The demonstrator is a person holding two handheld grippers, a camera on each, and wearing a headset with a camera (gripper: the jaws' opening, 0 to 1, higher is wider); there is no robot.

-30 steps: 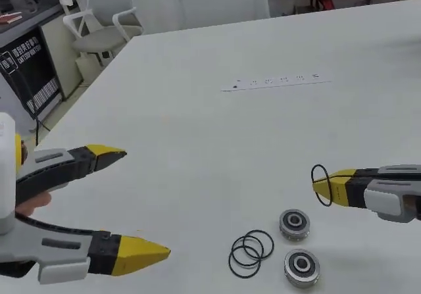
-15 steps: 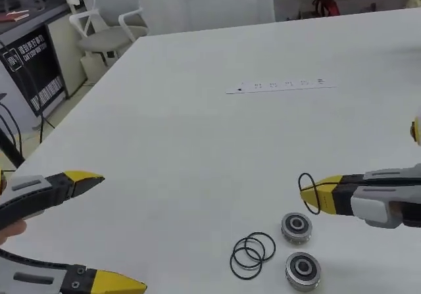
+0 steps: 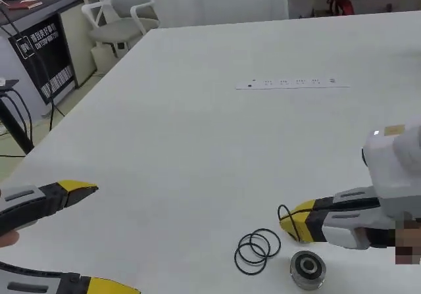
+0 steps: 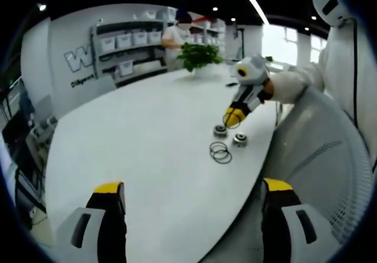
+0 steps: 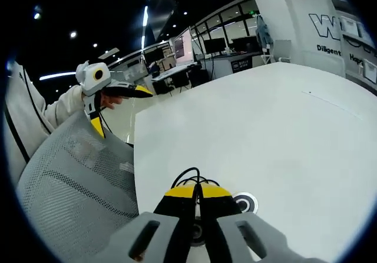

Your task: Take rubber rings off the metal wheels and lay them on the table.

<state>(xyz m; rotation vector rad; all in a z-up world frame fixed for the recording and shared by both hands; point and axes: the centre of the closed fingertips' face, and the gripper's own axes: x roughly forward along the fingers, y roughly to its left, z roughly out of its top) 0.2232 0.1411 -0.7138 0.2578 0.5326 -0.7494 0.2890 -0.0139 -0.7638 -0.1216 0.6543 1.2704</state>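
My right gripper (image 3: 289, 220) comes in low from the right, shut on a thin black rubber ring (image 3: 280, 214) that stands up at its yellow tips. Just left of it, three loose black rings (image 3: 256, 249) lie overlapped on the white table (image 3: 197, 129). One metal wheel (image 3: 307, 268) sits below the gripper; a second wheel (image 4: 220, 130) shows beside the first (image 4: 240, 137) in the left gripper view. The held ring (image 5: 187, 171) loops over the closed jaws of the right gripper (image 5: 197, 189), with a wheel (image 5: 244, 202) just beyond. My left gripper (image 3: 99, 238) stands open at the lower left, empty.
A thin white strip with small marks (image 3: 293, 83) lies across the far middle of the table. White chairs (image 3: 122, 24) stand off the far left corner. A grey mesh chair back (image 5: 70, 175) is close on the near side. A potted plant (image 4: 200, 54) stands at the table's far end.
My right gripper has carried the ring left and down, close to the loose rings, and now covers one wheel in the head view. The left gripper has dropped toward the lower left.
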